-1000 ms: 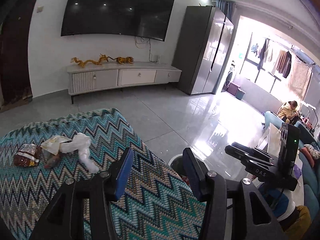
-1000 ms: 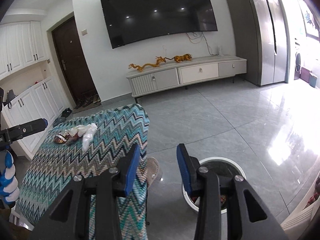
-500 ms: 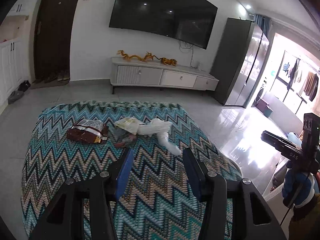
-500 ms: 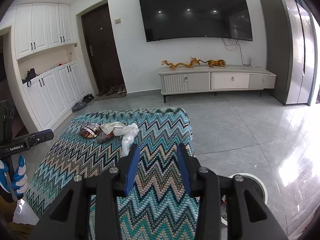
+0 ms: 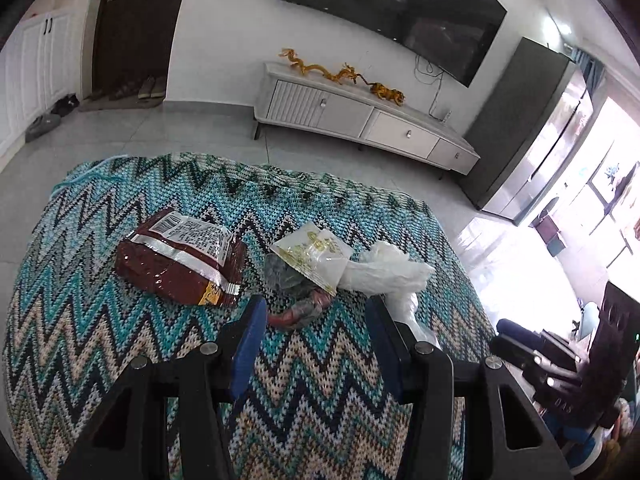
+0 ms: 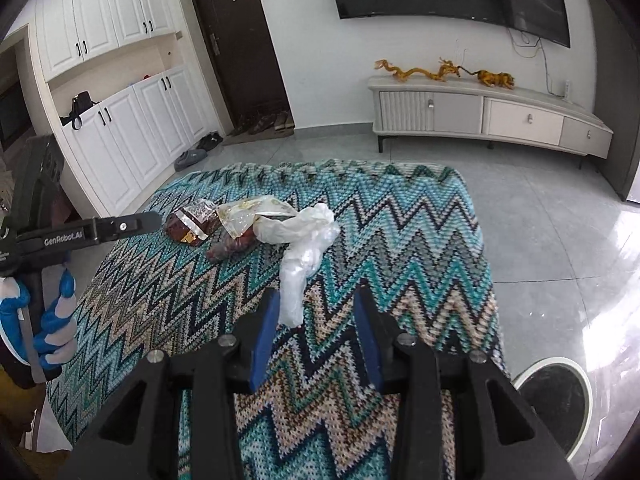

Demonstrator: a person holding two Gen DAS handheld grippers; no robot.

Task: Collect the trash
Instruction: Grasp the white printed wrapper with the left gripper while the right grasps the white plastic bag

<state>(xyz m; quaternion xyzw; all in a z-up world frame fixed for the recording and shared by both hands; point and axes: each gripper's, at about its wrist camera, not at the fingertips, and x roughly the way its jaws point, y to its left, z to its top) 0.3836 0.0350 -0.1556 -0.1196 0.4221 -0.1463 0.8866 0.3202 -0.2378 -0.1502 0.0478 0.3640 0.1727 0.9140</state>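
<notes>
Trash lies in a cluster on a zigzag-patterned cloth: a red-brown snack bag, a clear wrapper with yellow print, a small crumpled reddish wrapper and a white plastic bag. My left gripper is open above the cloth, and the reddish wrapper lies just past its fingertips. My right gripper is open too. The tail of the white plastic bag reaches down beside its left finger. Neither gripper holds anything.
A round white-rimmed bin stands on the tiled floor at the cloth's right edge. A blue-gloved hand holds the left tool at the left of the right wrist view. A low TV cabinet runs along the far wall.
Both grippers have swung left, away from the bin, and come down over the cloth. The trash cluster is now close in front of them. Their jaws have kept the same gap.
</notes>
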